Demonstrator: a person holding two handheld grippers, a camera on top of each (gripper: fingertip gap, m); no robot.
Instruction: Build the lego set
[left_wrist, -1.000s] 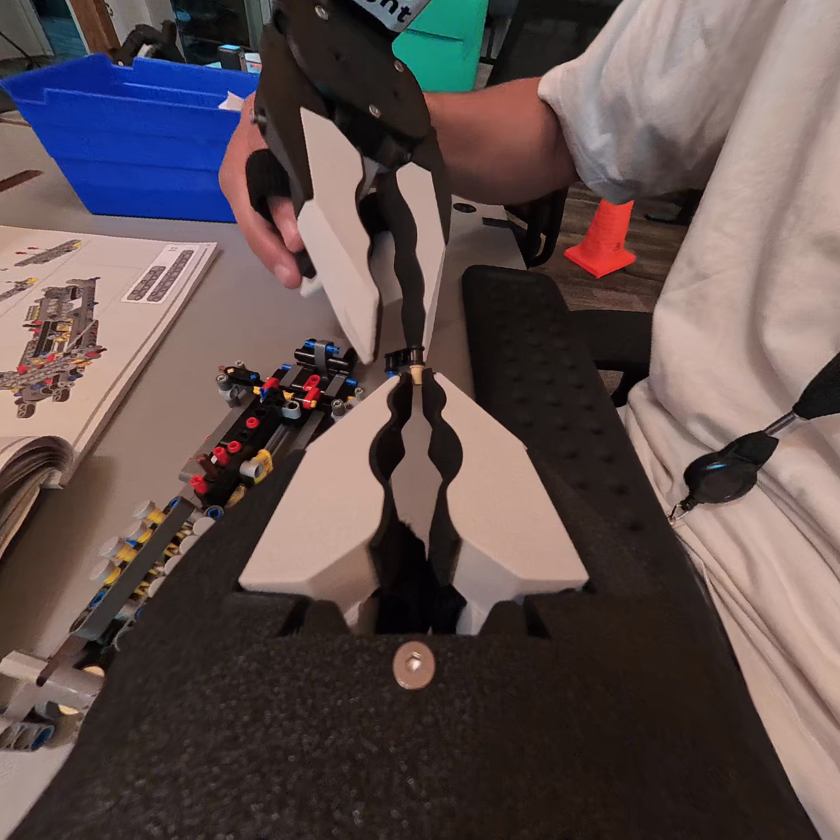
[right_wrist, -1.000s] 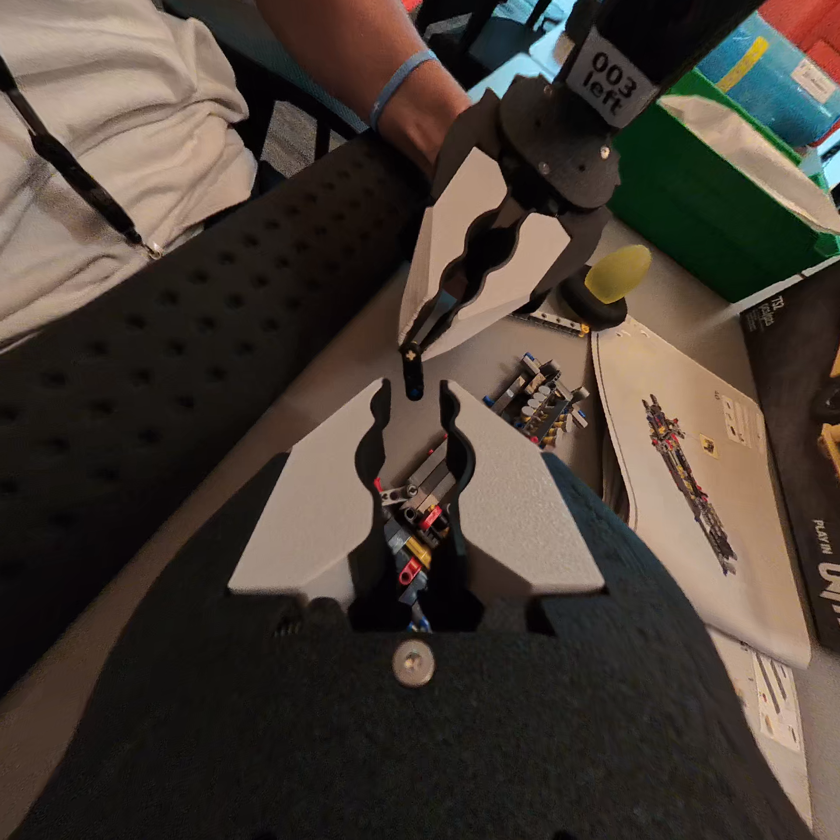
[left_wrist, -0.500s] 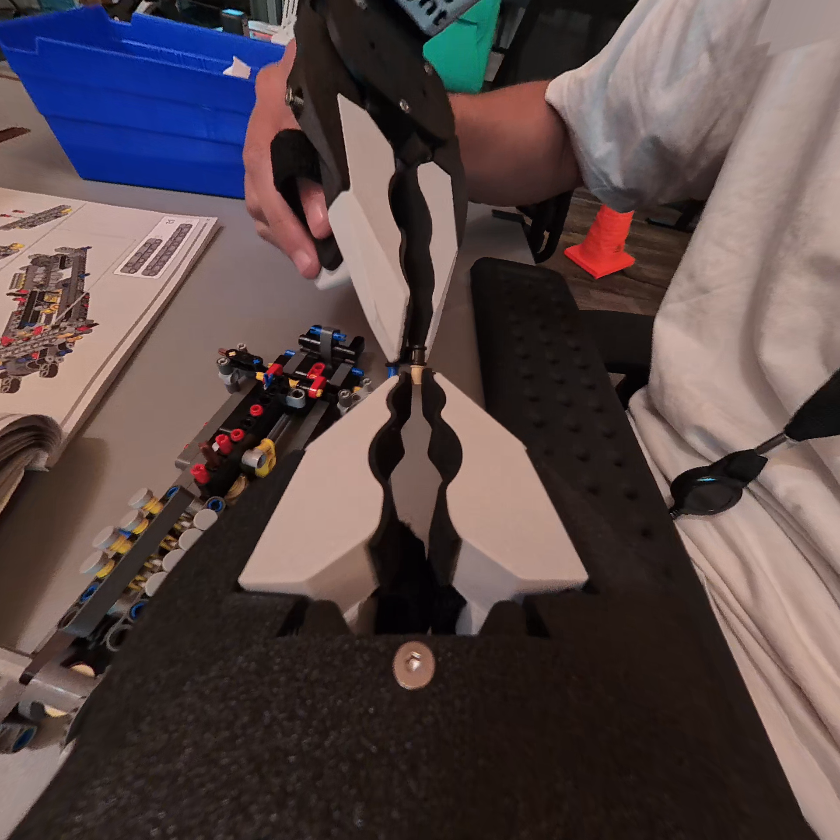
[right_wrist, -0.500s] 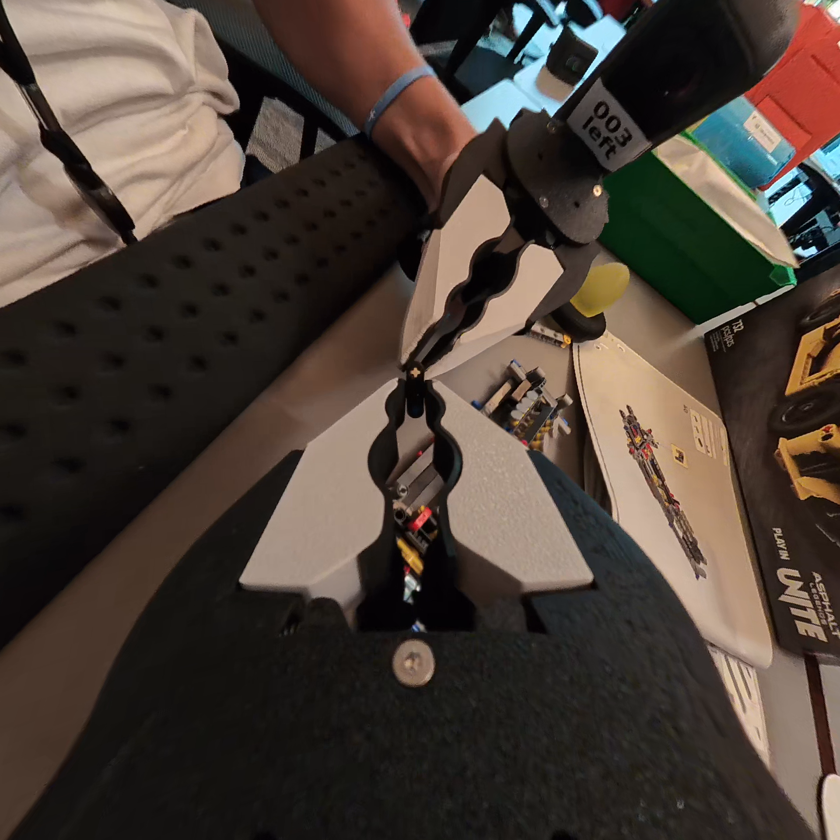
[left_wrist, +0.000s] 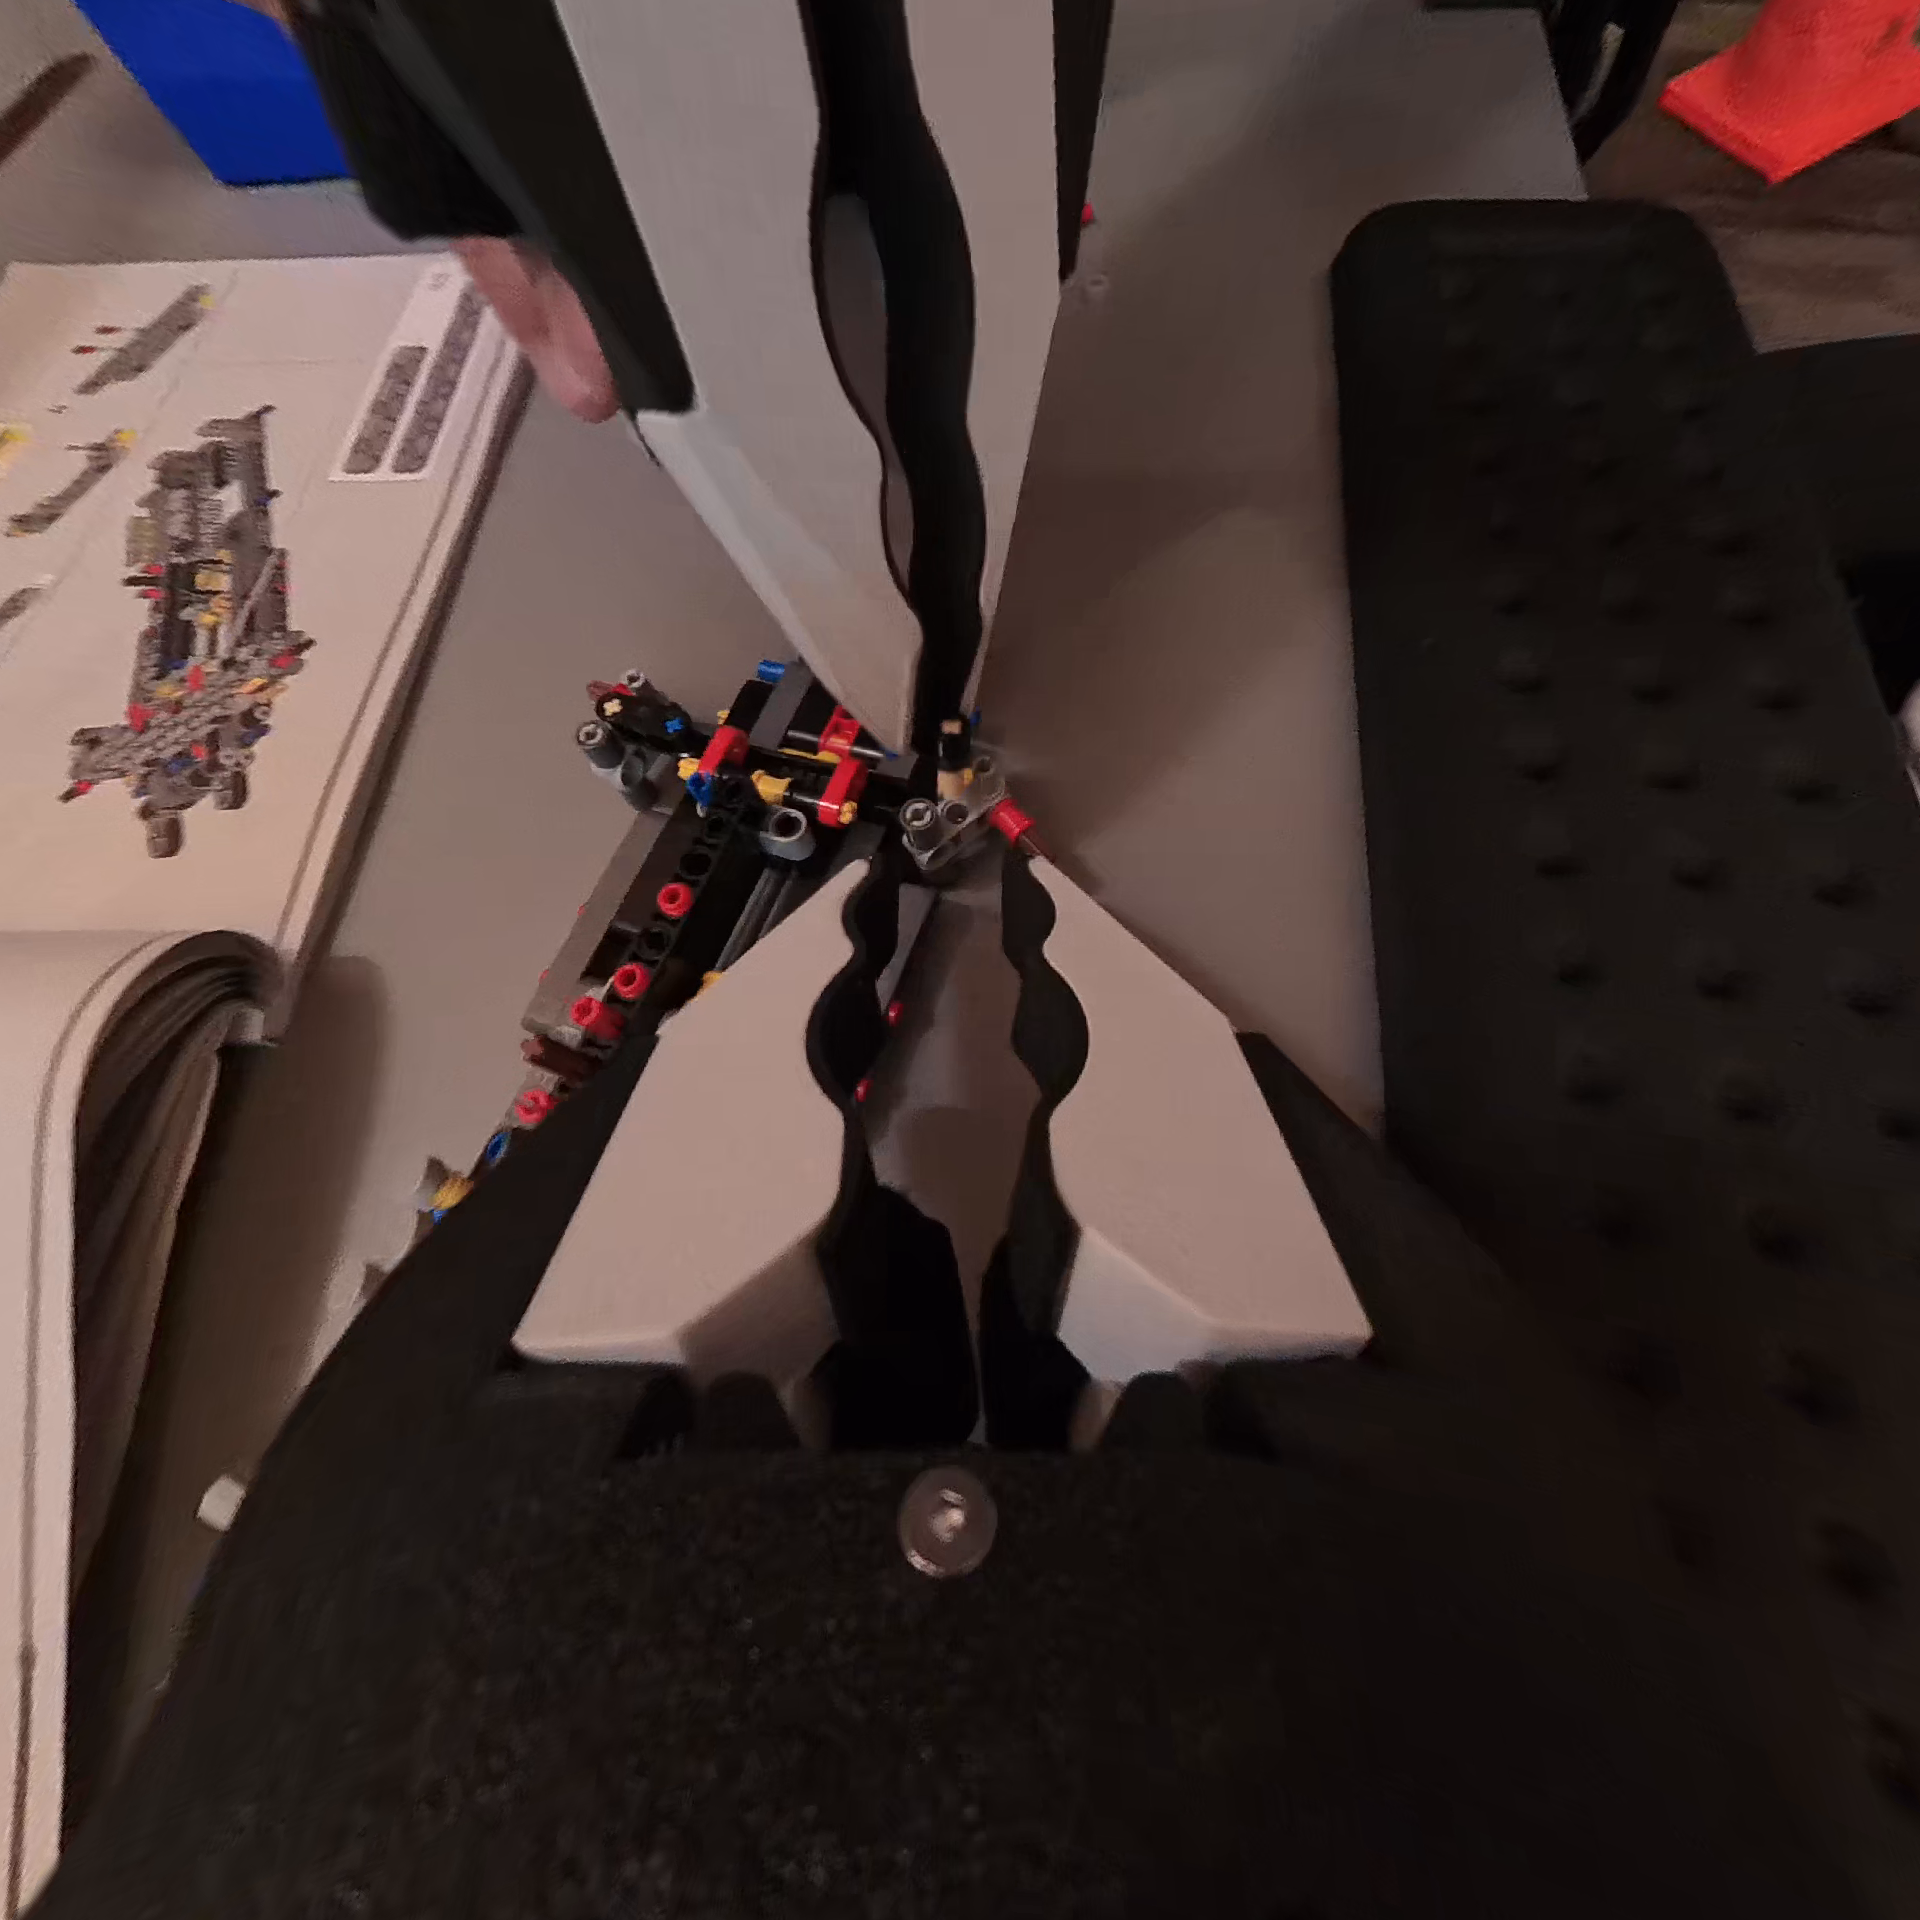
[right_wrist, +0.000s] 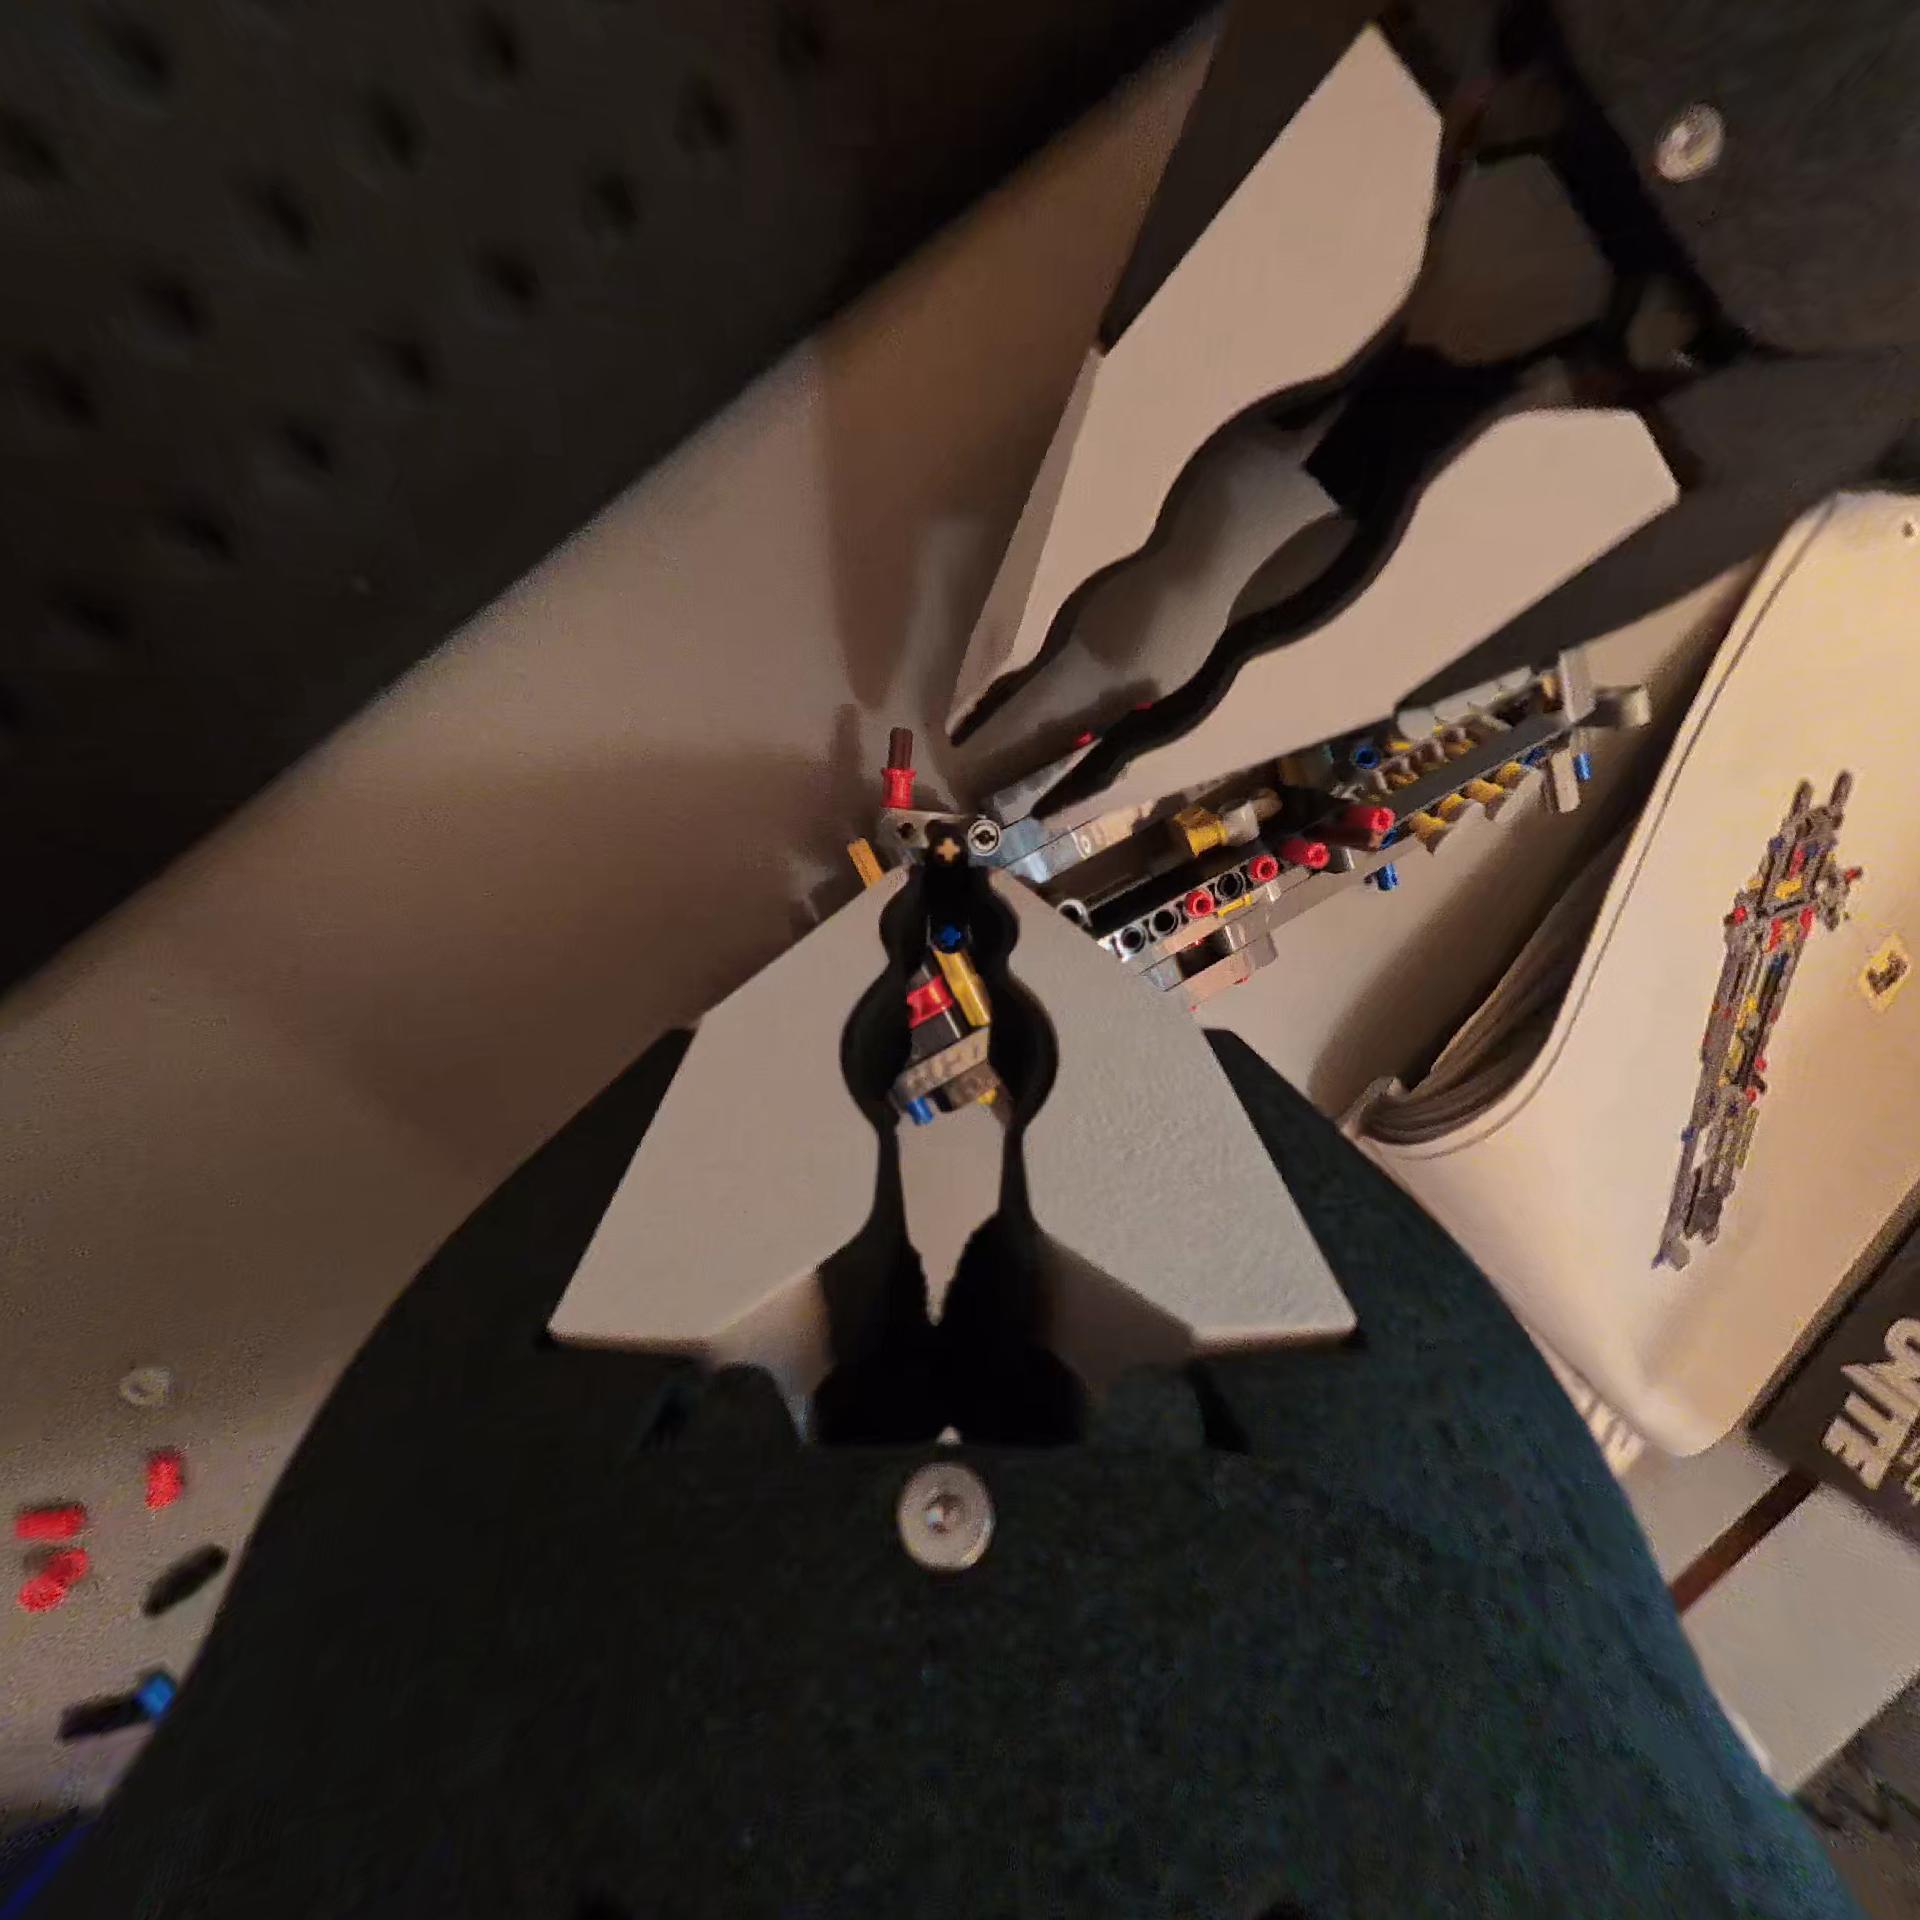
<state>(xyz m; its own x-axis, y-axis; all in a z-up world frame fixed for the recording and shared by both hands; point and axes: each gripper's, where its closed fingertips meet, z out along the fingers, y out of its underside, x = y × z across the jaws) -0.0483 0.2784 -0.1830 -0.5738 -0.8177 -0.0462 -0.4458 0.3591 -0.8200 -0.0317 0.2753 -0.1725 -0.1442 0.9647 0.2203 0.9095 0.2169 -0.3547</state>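
Note:
A long grey and black lego assembly (left_wrist: 665, 904) with red, yellow and blue pins lies on the table; it also shows in the right wrist view (right_wrist: 1247, 883). My right gripper (right_wrist: 948, 885) is shut on a small black pin (right_wrist: 948, 864) with a tan cross end, held upright at the near grey end of the assembly. In the left wrist view the right gripper (left_wrist: 951, 717) comes down from above with the pin (left_wrist: 952, 744). My left gripper (left_wrist: 943, 873) is open and holds nothing, its tips on either side of the grey end piece (left_wrist: 951, 821). It also shows in the right wrist view (right_wrist: 987, 758).
An open instruction booklet (left_wrist: 208, 582) lies left of the assembly, also in the right wrist view (right_wrist: 1714, 987). A black dimpled foam pad (left_wrist: 1610, 727) runs along the table edge. A blue bin (left_wrist: 218, 104) stands behind. Loose red pieces (right_wrist: 52, 1548) lie aside.
The black pin has passed from my left gripper to my right. My left gripper has opened. Both grippers have moved down to the end of the assembly.

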